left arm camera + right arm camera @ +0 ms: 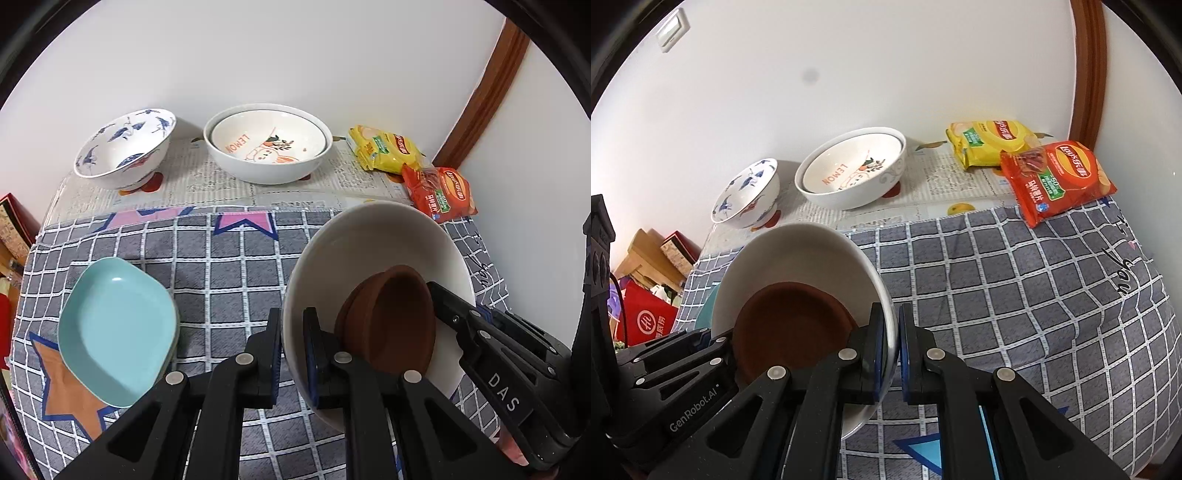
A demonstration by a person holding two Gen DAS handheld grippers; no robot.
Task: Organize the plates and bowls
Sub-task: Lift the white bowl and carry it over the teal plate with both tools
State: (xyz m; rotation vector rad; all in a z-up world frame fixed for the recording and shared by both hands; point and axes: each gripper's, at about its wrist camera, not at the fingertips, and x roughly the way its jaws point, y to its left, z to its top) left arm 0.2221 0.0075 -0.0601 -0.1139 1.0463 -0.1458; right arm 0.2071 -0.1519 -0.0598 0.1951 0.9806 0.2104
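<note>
A: Left wrist view, as we count it. Our left gripper [291, 354] is clamped tight on the near rim of the large plain white ceramic bowl [369, 243], which is tilted and, we judge, clear of the grey checked cloth-covered surface [229, 266]. A stack of small round brown dishes [391, 321] lies inside it. Set at the back wall: the blue-and-white patterned porcelain bowl [125, 147], and the wide white bowl with orange "LEMON" lettering [269, 142] nested in a larger white one. Loose at front left: the pale turquoise squarish dishes [118, 336], apparently two stacked.

B: Right wrist view. Our right gripper [897, 350] is pinched shut on the opposite rim of the same white bowl [798, 251]; brown dishes [794, 325] inside. The back row matches: patterned bowl [750, 192], lettered bowl [853, 166]. The yellow crisp packet [990, 144] and red crisp packet [1056, 177] lie at the far right.

A: Our judgement: roughly midway. Two stations filled; the carried bowl and turquoise dishes still need places.
</note>
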